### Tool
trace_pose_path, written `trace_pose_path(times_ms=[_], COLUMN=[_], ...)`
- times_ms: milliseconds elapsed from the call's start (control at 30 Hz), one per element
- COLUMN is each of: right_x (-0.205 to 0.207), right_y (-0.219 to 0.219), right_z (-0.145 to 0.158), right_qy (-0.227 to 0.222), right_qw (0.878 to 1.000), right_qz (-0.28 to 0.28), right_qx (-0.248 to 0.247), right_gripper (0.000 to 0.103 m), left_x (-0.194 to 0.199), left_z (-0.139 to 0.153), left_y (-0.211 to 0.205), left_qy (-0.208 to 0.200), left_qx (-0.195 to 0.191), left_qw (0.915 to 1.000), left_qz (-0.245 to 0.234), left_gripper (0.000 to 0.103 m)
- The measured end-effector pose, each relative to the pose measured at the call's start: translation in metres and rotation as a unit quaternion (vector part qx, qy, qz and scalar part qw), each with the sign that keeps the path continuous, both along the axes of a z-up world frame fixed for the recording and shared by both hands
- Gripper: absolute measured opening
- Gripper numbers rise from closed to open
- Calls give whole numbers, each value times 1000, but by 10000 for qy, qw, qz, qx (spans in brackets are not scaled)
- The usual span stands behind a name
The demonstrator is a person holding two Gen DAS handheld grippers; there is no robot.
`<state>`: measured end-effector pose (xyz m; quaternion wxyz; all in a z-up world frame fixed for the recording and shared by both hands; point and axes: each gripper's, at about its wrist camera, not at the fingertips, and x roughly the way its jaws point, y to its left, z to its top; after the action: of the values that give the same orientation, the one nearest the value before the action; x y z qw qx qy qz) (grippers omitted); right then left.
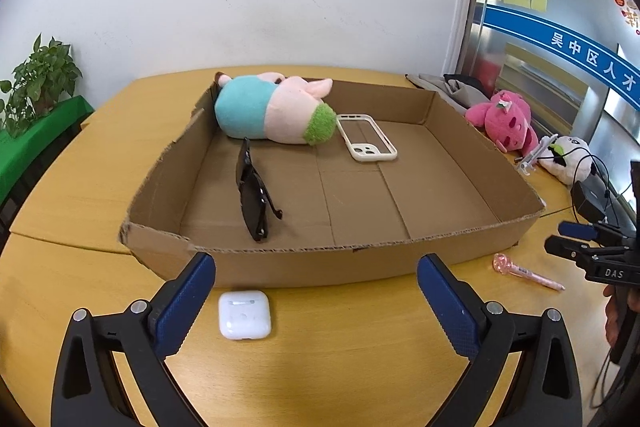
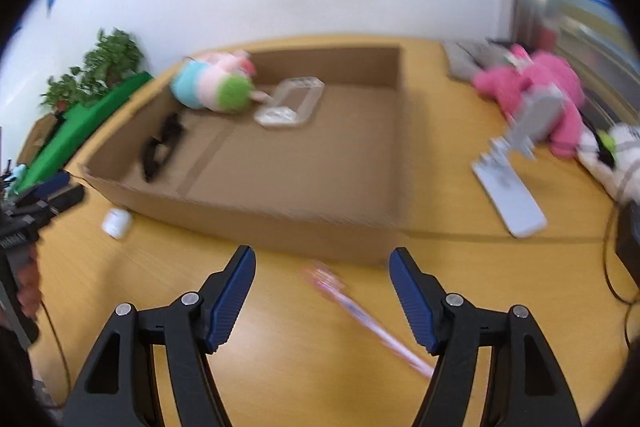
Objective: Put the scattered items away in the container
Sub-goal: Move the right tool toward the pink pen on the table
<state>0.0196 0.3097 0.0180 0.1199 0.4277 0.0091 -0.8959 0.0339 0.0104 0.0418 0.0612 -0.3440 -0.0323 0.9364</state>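
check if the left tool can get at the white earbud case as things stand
Probably yes: the left tool is open, and the white earbud case lies on bare table near its left finger, outside the cardboard box, with nothing covering it.

My claws (image 1: 316,301) wear blue ribbed pads on black arms above a yellow wood-grain table (image 1: 360,367), by a white earbud case (image 1: 244,315), a pink pen (image 1: 528,274), a brown cardboard box (image 1: 280,265) and black sunglasses (image 1: 254,193).

Bright, fisheye-warped edges, right view motion-blurred
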Motion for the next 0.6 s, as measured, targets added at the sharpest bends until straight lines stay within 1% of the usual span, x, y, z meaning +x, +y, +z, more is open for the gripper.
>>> trace_pose_path(times_ms=[67,200,233,300,400,467,500,567,600], right_x=[0,-2,-4,-2,7,17,23,32,35], right_y=[24,48,49,46,26,7,-4,-21,-28], right_z=[-20,-47,-53,-55,-55,-55,-55,-54,-53], right_qy=[-330,-696,-776,-698,-774,-788,-769,-730,-728], right_qw=[9994,9974,9969,9972,9955,9937,9928,9915,9916], right_qz=[-34,-8,25,140,506,758,851,956,959], right_qx=[107,182,148,237,196,246,352,497,476], right_gripper=[69,69,71,70,67,64,60,51,42], left_x=[0,-1,-1,-1,0,-1,-2,-4,-5], left_z=[-5,-13,-14,-15,-16,-17,-18,-21,-22], left_y=[4,15,18,23,30,34,36,41,45], left_qy=[-52,-141,-161,-192,-214,-269,-316,-409,-457], left_qx=[17,-36,-40,-50,-72,-23,22,84,116], left_qw=[10000,9998,9998,9996,9994,9991,9988,9982,9977], left_qz=[-26,-116,-144,-197,-277,-330,-364,-440,-484], left_gripper=[102,102,102,102,102,102,102,102,102])
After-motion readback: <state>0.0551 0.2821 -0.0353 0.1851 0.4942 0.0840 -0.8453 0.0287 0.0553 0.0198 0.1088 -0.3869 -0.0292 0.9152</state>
